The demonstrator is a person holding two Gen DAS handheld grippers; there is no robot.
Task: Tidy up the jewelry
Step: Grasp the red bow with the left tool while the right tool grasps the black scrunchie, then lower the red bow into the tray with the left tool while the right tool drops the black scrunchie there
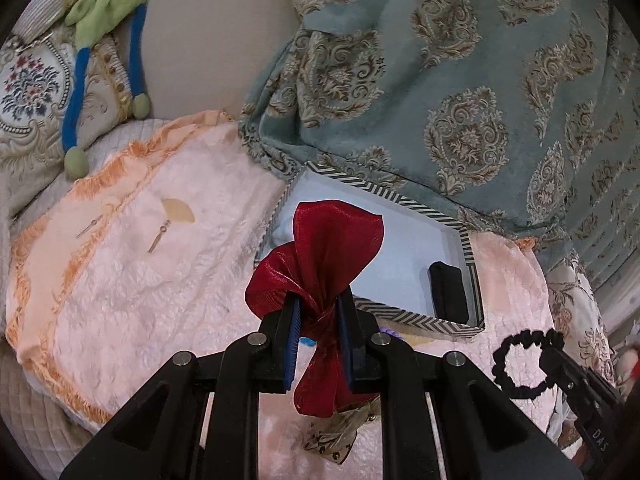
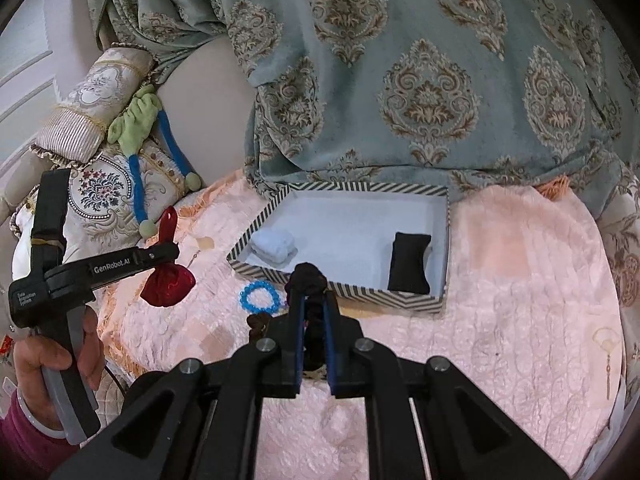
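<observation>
Red pouch (image 1: 320, 276) pinched at cinched neck by left gripper (image 1: 318, 320), held at 7 o'clock of striped box (image 2: 436, 300); soft, light, slippery satin. Black scrunchie (image 2: 308, 280) clamped in right gripper (image 2: 314, 312).

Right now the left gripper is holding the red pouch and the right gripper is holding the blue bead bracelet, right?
Not quite. The left gripper does hold the red pouch, but the right gripper is shut on a black scrunchie. The right wrist view shows the blue bead bracelet lying untouched on the pink blanket, just in front of the striped box.
</observation>
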